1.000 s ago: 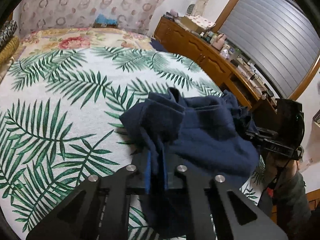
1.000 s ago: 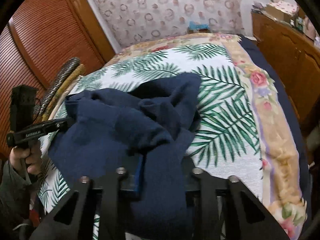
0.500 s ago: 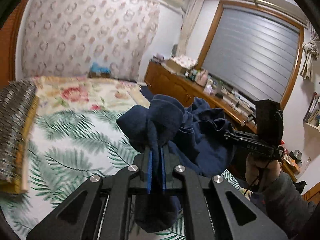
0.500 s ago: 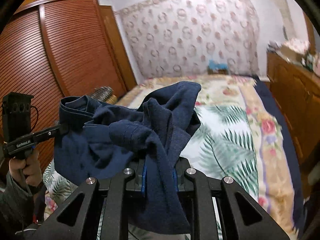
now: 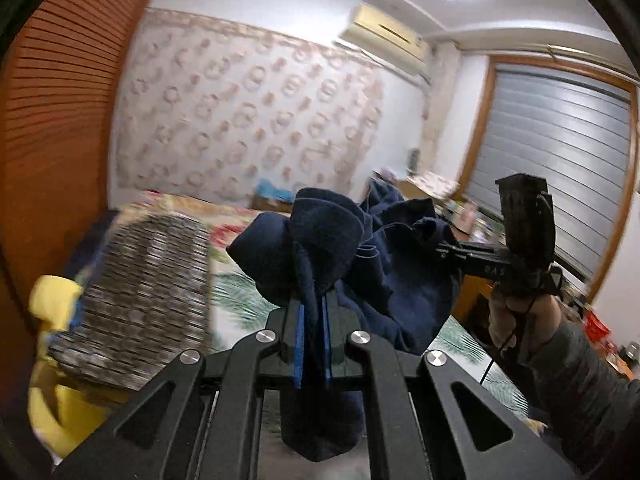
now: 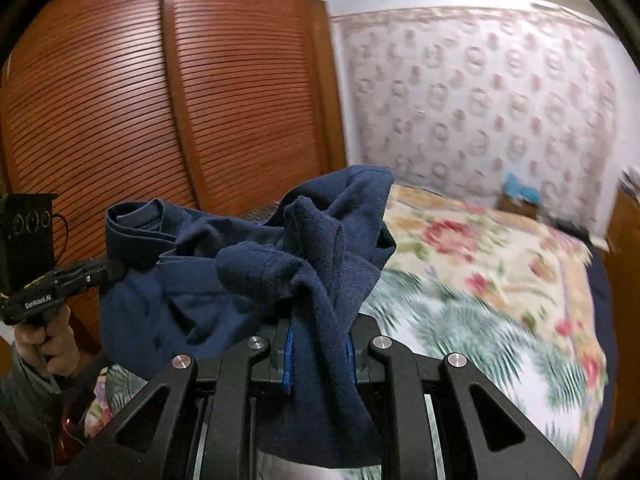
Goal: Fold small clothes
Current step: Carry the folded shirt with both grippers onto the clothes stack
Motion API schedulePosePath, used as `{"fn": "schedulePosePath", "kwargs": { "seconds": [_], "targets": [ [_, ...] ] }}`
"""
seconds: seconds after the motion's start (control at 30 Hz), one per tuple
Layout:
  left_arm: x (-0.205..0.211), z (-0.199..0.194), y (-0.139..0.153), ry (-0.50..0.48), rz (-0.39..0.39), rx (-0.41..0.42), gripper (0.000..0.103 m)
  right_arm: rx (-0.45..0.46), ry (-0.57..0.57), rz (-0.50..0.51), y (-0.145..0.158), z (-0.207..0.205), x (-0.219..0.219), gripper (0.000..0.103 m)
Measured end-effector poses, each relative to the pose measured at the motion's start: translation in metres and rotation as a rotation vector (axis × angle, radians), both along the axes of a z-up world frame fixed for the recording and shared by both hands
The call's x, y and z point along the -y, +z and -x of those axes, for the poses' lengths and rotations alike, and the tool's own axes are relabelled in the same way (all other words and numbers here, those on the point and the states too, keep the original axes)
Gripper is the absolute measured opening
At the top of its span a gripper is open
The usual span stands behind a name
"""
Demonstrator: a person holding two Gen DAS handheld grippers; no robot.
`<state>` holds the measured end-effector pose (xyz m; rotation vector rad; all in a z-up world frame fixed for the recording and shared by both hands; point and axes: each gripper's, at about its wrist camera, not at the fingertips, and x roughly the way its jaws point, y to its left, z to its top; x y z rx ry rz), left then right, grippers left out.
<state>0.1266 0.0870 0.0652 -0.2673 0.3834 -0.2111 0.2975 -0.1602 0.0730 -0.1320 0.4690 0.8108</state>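
Observation:
A navy blue garment (image 5: 384, 264) hangs bunched in the air between my two grippers, above the bed. My left gripper (image 5: 313, 320) is shut on one edge of it, with cloth pinched between the blue pads. My right gripper (image 6: 318, 344) is shut on another edge of the garment (image 6: 256, 276), and the cloth drapes down over its jaws. The right gripper shows in the left wrist view (image 5: 452, 248) at the right, clamping the cloth. The left gripper shows in the right wrist view (image 6: 108, 270) at the left, also clamping it.
The bed (image 6: 480, 320) with a palm-leaf and floral cover lies below. A patterned pillow (image 5: 148, 288) on a yellow one sits at the left. A slatted wooden wardrobe (image 6: 140, 100) stands beside the bed. A wooden dresser and shuttered window (image 5: 560, 152) are at the right.
Both grippers have lifted the navy garment off the bed and high into the air. The views have tilted up towards the walls and ceiling.

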Motion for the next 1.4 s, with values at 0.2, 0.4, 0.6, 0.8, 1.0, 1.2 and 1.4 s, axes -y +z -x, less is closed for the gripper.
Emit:
{"fn": "schedulePosePath", "kwargs": {
  "seconds": [0.2,0.4,0.6,0.8,1.0,1.2,1.4],
  "targets": [
    [-0.069,-0.013,-0.017,0.144,0.037,-0.016,0.008,0.021,0.111,0.048,0.003,-0.093,-0.083,0.019],
    [-0.103,-0.019,-0.061,0.224,0.092,-0.080,0.008,0.031,0.206,0.124,-0.009,-0.164,-0.164,0.019],
    [-0.115,-0.024,-0.093,0.262,0.124,-0.143,0.008,0.061,0.299,0.235,-0.027,-0.215,-0.244,0.018],
    [-0.111,-0.019,-0.105,0.293,0.115,-0.175,0.008,-0.013,0.299,0.241,-0.040,-0.227,-0.270,0.023],
    [-0.112,-0.014,-0.114,0.381,0.070,-0.225,0.010,-0.048,0.137,0.246,-0.051,-0.253,-0.284,0.056],
    [-0.114,0.007,-0.097,0.452,0.036,-0.132,0.036,0.036,0.101,0.128,-0.033,-0.247,-0.257,0.062],
    [-0.104,-0.001,-0.090,0.422,-0.032,-0.117,0.070,-0.004,0.212,0.176,-0.064,-0.245,-0.252,0.062]
  ]
}}
